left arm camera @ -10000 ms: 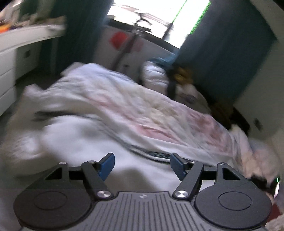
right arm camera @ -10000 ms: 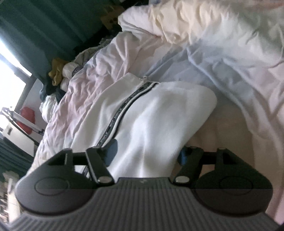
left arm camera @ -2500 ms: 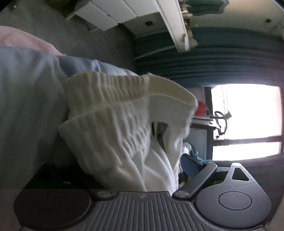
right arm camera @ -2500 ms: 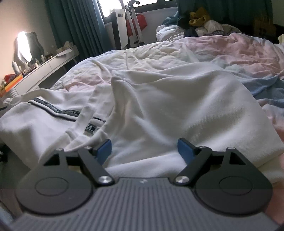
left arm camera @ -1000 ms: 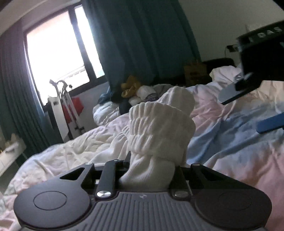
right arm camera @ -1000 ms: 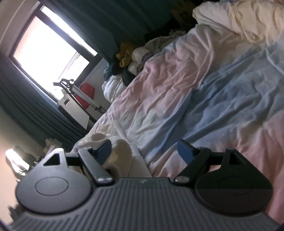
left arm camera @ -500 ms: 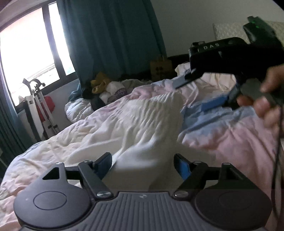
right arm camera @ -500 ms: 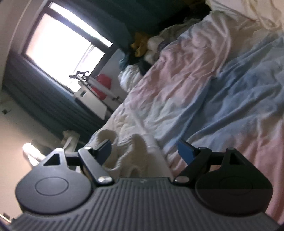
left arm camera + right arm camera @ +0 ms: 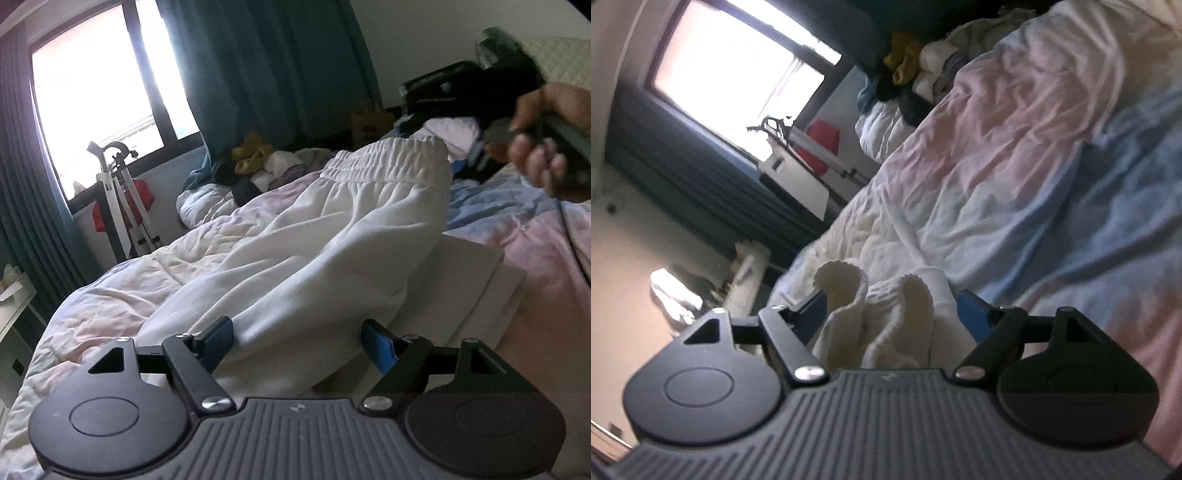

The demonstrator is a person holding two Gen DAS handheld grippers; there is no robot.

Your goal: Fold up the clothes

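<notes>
Two grippers spread wide over one white garment on the bed.

White sweatpants [image 9: 314, 236] lie bunched on the rumpled duvet [image 9: 1015, 155], elastic waistband farthest from the left gripper [image 9: 299, 338], whose blue pads stand apart with loose cloth between them. The right gripper [image 9: 892, 310] is likewise parted around ribbed folds, pinching nothing; the person's right hand [image 9: 535, 144] holds it beyond the waistband.

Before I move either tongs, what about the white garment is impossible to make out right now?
- White garment, left wrist view: near hem hidden behind the left tongs.
- Right tongs, left wrist view: motion-blurred, grip state unclear there.
- Ribbed waistband, right wrist view: lower part cut off by the tongs body.
</notes>
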